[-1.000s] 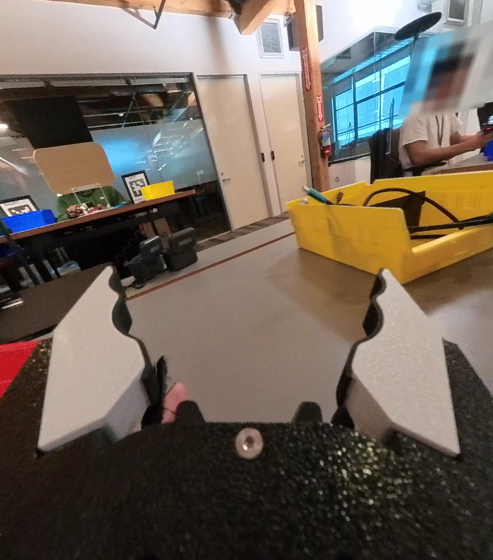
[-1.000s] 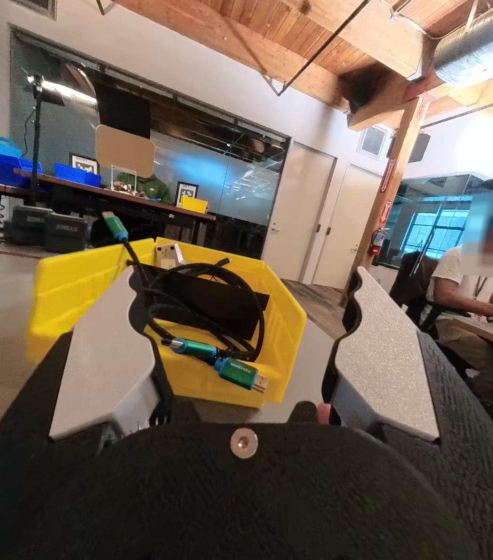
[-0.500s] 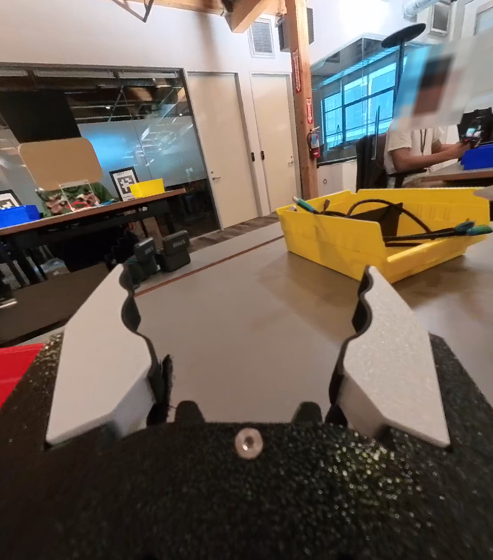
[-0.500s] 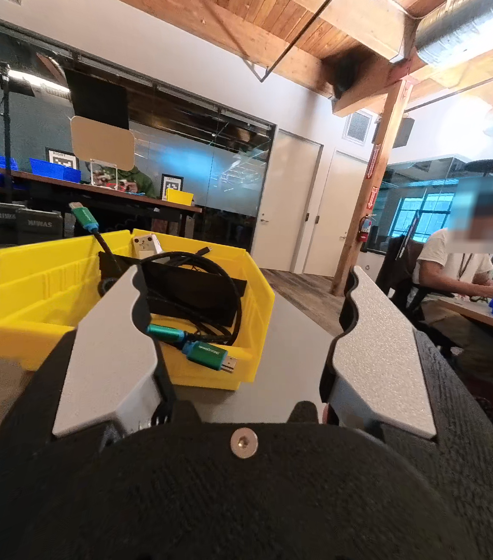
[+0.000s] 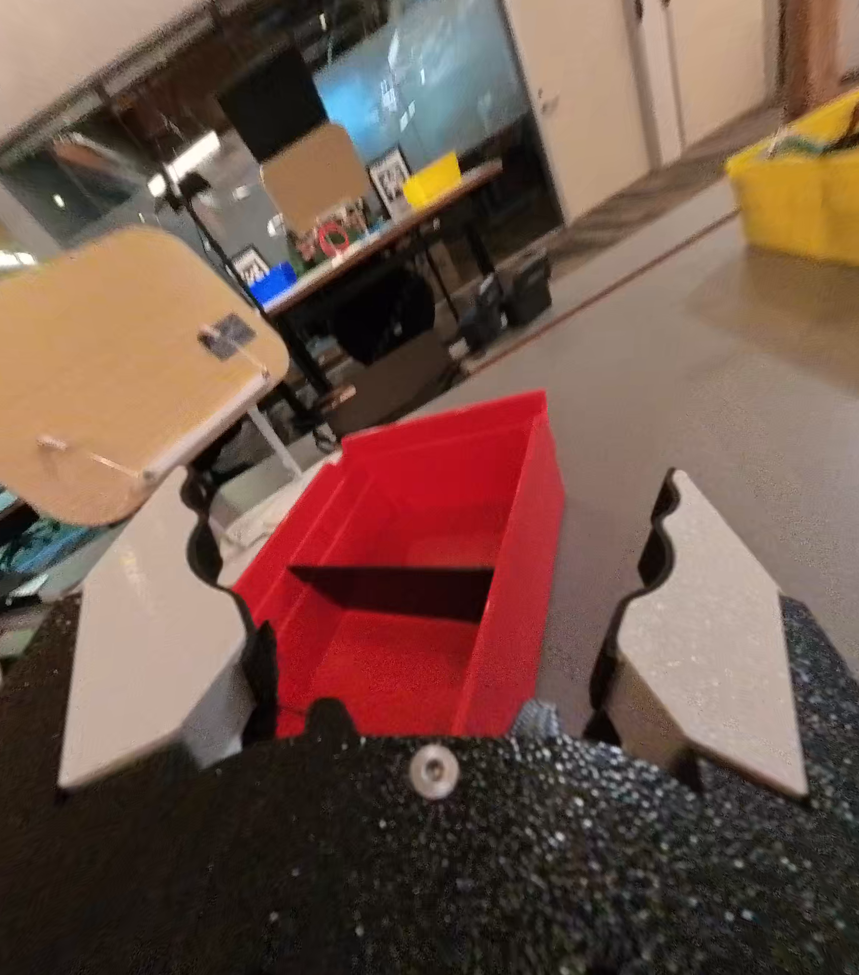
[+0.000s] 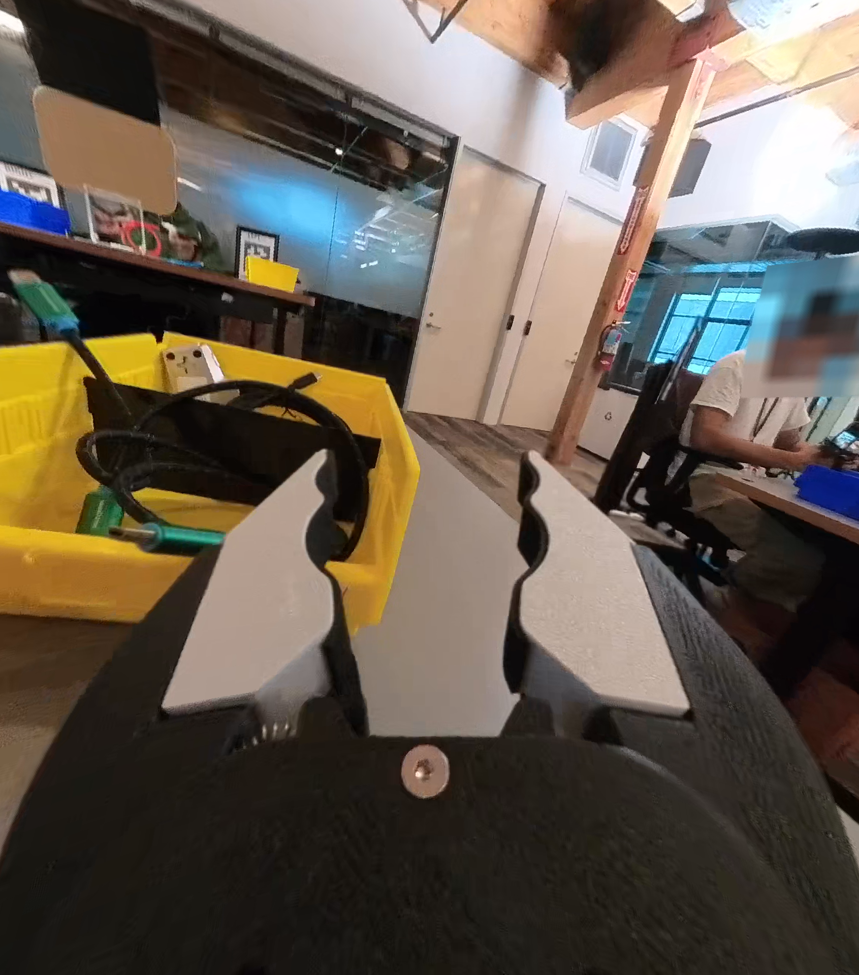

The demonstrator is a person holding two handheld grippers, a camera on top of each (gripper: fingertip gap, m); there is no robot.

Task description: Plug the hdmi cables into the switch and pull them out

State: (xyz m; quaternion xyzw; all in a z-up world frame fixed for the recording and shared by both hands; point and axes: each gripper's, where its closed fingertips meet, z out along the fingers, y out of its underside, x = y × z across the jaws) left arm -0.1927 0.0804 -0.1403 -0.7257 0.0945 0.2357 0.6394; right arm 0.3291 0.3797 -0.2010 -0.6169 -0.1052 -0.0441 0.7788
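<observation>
1. We find the hdmi cables (image 6: 216,464) coiled in the yellow bin (image 6: 21,570), green plugs lying loose and 1 plug (image 6: 42,311) poking up over the rim.
2. A pale boxy device (image 6: 192,366) at the bin's back may be the switch; we cannot tell for sure.
3. We judge the task barely begun: nothing is plugged in, nothing is held.
4. The right hand-held gripper (image 6: 424,475) sits just beside the yellow bin, jaws parted and empty.
5. The left hand-held gripper (image 5: 435,488) is spread wide and empty over a red bin (image 5: 543,554) with a dark divider, well apart from the cables.
6. Both bins rest on a grey-brown tabletop (image 5: 733,422).
7. Around us: doors, a wooden post, glass walls, and a seated person (image 6: 733,438) at another desk.
</observation>
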